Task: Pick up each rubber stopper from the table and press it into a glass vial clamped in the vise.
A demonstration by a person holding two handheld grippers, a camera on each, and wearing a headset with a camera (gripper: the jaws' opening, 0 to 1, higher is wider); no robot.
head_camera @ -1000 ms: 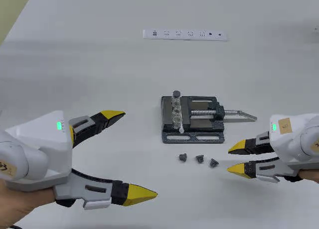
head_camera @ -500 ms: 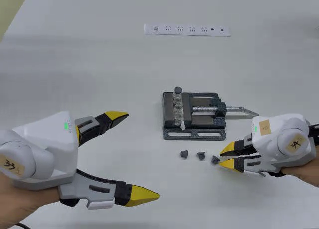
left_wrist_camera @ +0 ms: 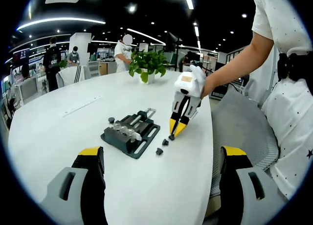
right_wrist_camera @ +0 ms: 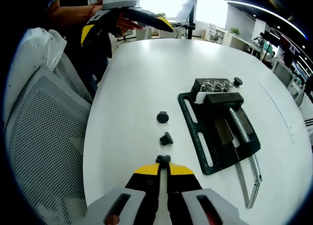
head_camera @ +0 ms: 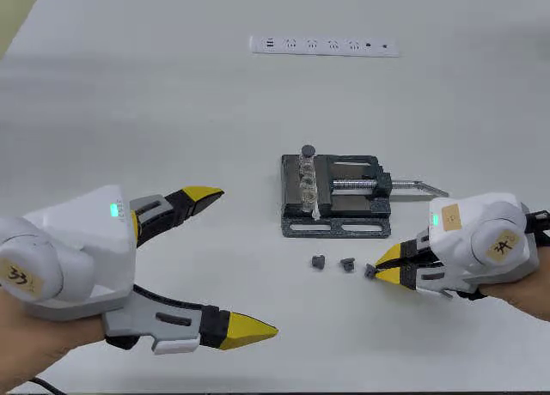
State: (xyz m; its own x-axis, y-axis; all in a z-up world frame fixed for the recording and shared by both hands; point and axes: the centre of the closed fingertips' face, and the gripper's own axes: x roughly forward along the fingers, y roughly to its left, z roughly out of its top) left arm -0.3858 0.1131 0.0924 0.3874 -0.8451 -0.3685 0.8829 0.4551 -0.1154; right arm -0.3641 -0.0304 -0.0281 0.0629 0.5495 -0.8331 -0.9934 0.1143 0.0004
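A black vise (head_camera: 344, 197) clamps a row of glass vials (head_camera: 306, 187); the far one carries a dark stopper (head_camera: 307, 151). In front of the vise, three rubber stoppers lie on the white table (head_camera: 172, 112): left (head_camera: 318, 262), middle (head_camera: 347, 264), right (head_camera: 370, 270). My right gripper (head_camera: 383, 267) rests low on the table, with its yellow tips closed on the right stopper (right_wrist_camera: 163, 159). The other two stoppers (right_wrist_camera: 166, 138) (right_wrist_camera: 163, 117) lie beyond it, with the vise (right_wrist_camera: 220, 122) to their right. My left gripper (head_camera: 234, 263) hovers wide open and holds nothing, well left of the vise (left_wrist_camera: 129, 134).
A white power strip (head_camera: 325, 45) lies at the table's far side. The vise's handle (head_camera: 425, 189) juts to the right. A mesh chair (right_wrist_camera: 39, 137) stands by the table's near edge. A potted plant (left_wrist_camera: 146, 66) and people are across the room.
My right gripper has moved left and down to the right stopper and narrowed its jaws around it. The left gripper has stayed wide open, nearly still.
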